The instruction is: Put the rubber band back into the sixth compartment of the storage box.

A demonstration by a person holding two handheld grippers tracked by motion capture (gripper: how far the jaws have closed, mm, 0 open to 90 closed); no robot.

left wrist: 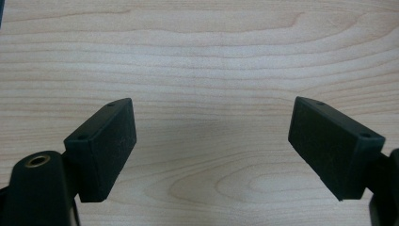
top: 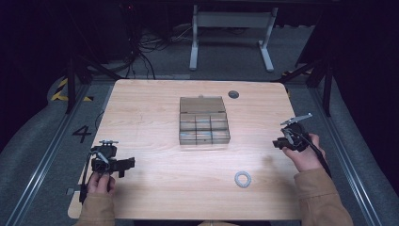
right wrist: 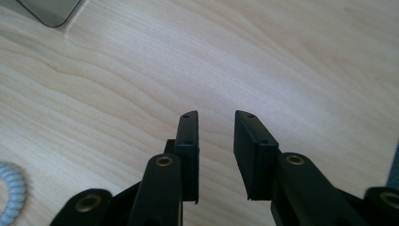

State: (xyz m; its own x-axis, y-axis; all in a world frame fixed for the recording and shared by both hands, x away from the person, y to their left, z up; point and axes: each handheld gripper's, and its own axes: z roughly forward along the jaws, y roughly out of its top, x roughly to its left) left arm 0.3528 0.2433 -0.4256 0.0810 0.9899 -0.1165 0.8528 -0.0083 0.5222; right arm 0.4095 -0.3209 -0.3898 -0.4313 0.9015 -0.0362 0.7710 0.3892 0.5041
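Spiral ring (top: 243,179) near right claw (top: 278,143), untouched.

Running off the left edge of the right gripper view: the coiled ring (right wrist: 10,192), showing just an arc. Getting cropped at the top left corner there: the box (right wrist: 49,10). Staying too small in the high view to tell: the contents of the box's compartments.

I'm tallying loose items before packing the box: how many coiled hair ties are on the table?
1. A pale grey coiled hair tie lies on the light wooden table, near its front edge, in front of the open clear plastic compartment box. The box's dim compartments could hide others.
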